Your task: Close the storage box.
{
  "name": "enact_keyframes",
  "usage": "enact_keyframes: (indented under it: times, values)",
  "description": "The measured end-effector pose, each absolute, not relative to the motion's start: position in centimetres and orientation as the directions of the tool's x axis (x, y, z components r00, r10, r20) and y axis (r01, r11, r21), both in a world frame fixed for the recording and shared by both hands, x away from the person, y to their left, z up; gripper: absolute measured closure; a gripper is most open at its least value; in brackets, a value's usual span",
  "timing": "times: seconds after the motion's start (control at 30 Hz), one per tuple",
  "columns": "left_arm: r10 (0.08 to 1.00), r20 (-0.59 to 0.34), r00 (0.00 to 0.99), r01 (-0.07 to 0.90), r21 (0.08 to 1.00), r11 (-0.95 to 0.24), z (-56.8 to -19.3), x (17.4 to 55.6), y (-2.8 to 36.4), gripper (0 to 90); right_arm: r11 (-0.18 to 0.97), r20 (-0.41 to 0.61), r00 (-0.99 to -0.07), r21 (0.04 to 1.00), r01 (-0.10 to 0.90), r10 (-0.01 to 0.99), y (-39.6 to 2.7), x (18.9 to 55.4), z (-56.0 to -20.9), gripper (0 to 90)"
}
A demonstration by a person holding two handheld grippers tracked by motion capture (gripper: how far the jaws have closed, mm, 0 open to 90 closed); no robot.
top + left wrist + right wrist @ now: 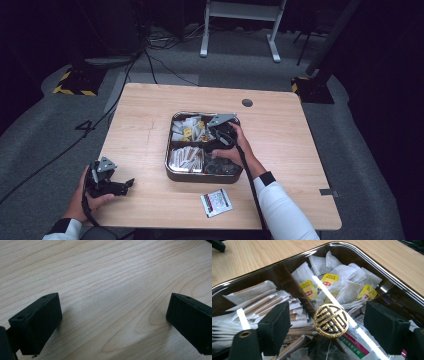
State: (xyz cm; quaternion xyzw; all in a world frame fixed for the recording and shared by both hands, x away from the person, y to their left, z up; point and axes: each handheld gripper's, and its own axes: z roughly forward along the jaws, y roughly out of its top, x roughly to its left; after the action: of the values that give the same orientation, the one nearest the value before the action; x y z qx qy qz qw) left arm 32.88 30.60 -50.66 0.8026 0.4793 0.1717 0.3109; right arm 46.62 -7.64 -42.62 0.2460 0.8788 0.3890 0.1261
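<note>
Wooden table (150,115) lies bare around the left gripper (113,315); both grippers' fingers apart.

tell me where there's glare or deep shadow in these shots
Right gripper view: bright strip reflections cross the clear lid beside its gold knob. High view: the room around the table is very dark. Left gripper view: evenly lit wood, soft shadows under the left tongs.

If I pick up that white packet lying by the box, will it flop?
Probably a bit: the packet looks flat, thin and printed like a sachet, so likely light and bendy. Lying flat on the table, it should slide rather than roll.
</note>
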Motion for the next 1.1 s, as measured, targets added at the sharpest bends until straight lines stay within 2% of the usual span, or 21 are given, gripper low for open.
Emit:
enact_keyframes:
  times: [0.4,0.5,0.8,1.1]
  values:
    - [0.876,-0.024,0.481,0.663,0.664,-0.346,-50.7,32.9,30.6,0.5,0.609,-0.065,-0.853,0.728,0.314,0.518,-8.5,46.2,-41.9,20.9]
    - [0.876,-0.023,0.481,0.662,0.664,-0.347,-50.7,32.9,30.6,0.5,0.618,-0.085,-0.847,0.722,0.311,0.525,-8.8,46.0,-41.6,23.7]
    - [0.877,-0.024,0.480,0.663,0.665,-0.345,-50.7,32.9,30.6,0.5,0.648,-0.131,-0.847,0.706,0.286,0.516,-10.6,45.2,-40.5,23.8]
    - [0.877,-0.024,0.480,0.663,0.664,-0.345,-50.7,32.9,30.6,0.5,0.655,-0.134,-0.849,0.700,0.284,0.511,-12.3,44.4,-39.9,26.2]
